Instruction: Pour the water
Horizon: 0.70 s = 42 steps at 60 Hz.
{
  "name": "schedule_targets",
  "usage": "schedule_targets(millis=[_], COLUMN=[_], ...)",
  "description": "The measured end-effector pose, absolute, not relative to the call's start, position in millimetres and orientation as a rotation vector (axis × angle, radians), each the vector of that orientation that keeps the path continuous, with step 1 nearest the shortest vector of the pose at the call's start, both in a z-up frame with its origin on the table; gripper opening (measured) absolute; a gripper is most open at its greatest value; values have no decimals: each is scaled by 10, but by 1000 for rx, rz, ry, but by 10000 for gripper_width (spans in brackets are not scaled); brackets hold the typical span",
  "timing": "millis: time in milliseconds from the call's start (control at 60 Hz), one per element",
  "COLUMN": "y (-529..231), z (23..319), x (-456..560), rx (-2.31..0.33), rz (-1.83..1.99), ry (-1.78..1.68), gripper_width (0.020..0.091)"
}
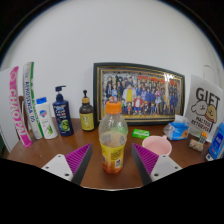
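A clear plastic bottle (113, 140) with an orange cap and a yellow-orange label stands upright on the brown wooden table (60, 150). It is between my gripper's (112, 162) two fingers, with a gap on each side. The fingers' purple pads (79, 160) flank the bottle's lower part and the gripper is open. A pink bowl-like cup (157, 146) sits just to the right of the bottle, slightly beyond the right finger.
A framed group photo (140, 94) leans on the white wall behind. To the left stand two dark pump bottles (63, 112), a small white bottle (46, 120) and tall tubes (27, 100). A gift box (203, 112) and blue items (179, 129) lie at the right.
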State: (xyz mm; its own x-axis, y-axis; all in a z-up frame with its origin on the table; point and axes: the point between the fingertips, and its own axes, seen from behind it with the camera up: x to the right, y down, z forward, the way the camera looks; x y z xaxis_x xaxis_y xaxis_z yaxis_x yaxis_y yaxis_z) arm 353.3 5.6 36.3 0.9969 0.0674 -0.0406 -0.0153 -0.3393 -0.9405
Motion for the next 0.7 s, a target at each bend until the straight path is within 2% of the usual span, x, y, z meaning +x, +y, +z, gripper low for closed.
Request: schedule_targets(millis=[83,133,200,283,383,417,433,483,500,633,700], y=[306,419,531,590,585,576,575,564,563,489,428], z=[211,140,51,3,2,4,3,-11,-12,7,107], x=[3510,3521,3541,3516,3518,3517,3520,3531,3540,3530,3501], rx=[-1911,-1907,-1909,-1912,-1910,-1913,-1915,-1929,-1933,-1972,-1975], rz=[73,55,35,47,37,36,35,34,31,51,95], ry=[-18,-11,-5,10,8,10,10,25,29,65,96], gripper_width=[813,769,663,492,383,369,325,299,267,266,267])
